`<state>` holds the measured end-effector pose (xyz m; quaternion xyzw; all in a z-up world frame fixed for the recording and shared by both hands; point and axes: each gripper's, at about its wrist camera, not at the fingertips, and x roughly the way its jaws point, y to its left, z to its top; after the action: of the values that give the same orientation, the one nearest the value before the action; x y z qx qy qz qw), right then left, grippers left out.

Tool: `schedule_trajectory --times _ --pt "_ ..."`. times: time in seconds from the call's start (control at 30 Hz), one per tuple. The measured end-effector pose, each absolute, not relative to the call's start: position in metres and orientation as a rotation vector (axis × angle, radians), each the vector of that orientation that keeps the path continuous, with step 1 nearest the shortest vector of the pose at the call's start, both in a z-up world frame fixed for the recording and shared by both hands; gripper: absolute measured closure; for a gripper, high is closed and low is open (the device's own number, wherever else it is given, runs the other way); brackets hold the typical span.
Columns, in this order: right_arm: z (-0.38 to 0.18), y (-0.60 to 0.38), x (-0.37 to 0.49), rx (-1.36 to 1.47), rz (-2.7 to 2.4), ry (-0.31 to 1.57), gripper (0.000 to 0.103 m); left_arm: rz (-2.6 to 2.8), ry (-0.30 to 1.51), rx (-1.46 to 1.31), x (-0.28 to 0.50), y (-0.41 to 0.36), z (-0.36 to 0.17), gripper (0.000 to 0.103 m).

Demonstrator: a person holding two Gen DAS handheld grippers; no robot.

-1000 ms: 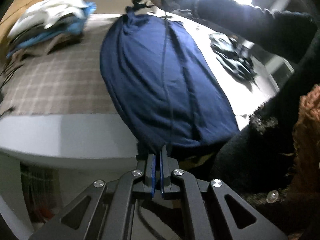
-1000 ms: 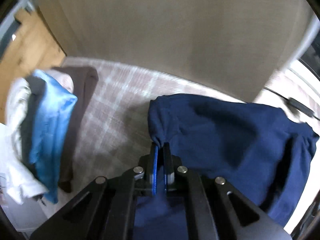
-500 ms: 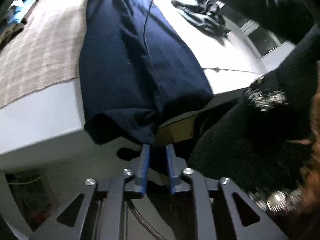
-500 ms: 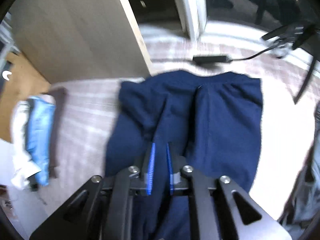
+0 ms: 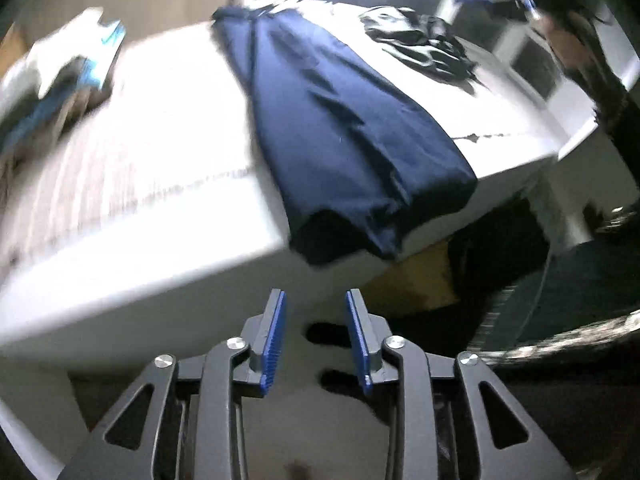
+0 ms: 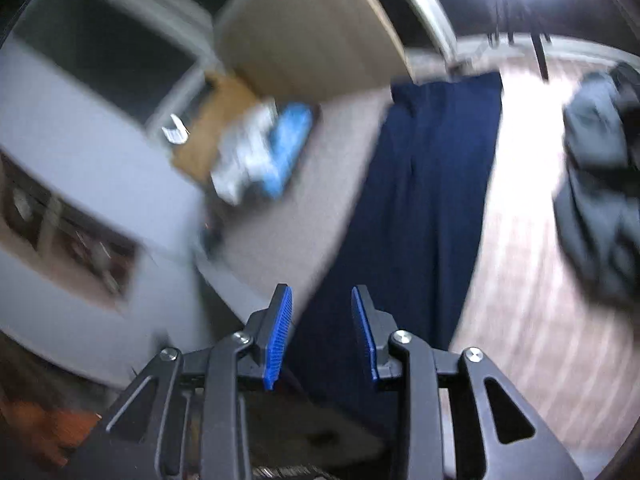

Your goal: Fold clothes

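We have the navy garment (image 5: 340, 128) stretched out long and narrow across the desk (image 5: 168, 216), running from the far edge down to the near edge, where its lower end droops just over the rim. In the right wrist view the same navy garment (image 6: 432, 200) reads as a straight dark strip, already doubled lengthwise by the look of the seam down its middle, so we judge the first fold done and the piece laid flat for the next one. The left gripper (image 5: 316, 332) hangs just below the near edge, its blue fingers (image 5: 274, 332) parting as we watch, and nothing sits between them; the cloth's hanging end is a little above and clear of them. The right gripper (image 6: 322, 330) is the same story: fingers (image 6: 280, 332) spreading, the gap empty, with the garment passing beneath and beyond but not pinched, as far as the blurred frame lets us tell. So both have let go and the garment rests on its own. What is left, in our reading, is to fold this long strip across its length and then move it to the stack of folded clothes (image 5: 76, 68) waiting at the far left corner of the desk. A dark crumpled garment (image 5: 424, 44) lies toward the far right corner, still unfolded, so we reckon at least one more piece follows this one.
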<state>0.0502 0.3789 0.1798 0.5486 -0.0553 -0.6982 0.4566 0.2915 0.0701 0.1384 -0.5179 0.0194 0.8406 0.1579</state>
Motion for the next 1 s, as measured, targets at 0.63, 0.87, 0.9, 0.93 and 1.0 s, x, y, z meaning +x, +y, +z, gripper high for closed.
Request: schedule_trajectory --times 0.63,0.87,0.9,0.93,1.0 --pt "0.054 0.361 0.135 1.642 -1.595 -0.138 0.072 2.237 0.343 -1.414 0.258 0.113 0.102 0.1" --pt "0.042 0.299 0.138 1.575 -1.513 -0.072 0.071 2.308 0.292 -1.325 0.289 0.131 0.146 0.101" --pt "0.04 0.29 0.138 1.573 -1.496 -0.071 0.065 2.322 0.281 -1.307 0.291 0.132 0.151 0.101" --pt "0.038 0.283 0.138 1.57 -1.487 -0.064 0.063 2.328 0.256 -1.298 0.291 0.133 0.154 0.101" --pt "0.034 0.272 0.142 1.555 -1.496 -0.019 0.063 2.344 0.238 -1.306 0.289 0.133 0.152 0.101"
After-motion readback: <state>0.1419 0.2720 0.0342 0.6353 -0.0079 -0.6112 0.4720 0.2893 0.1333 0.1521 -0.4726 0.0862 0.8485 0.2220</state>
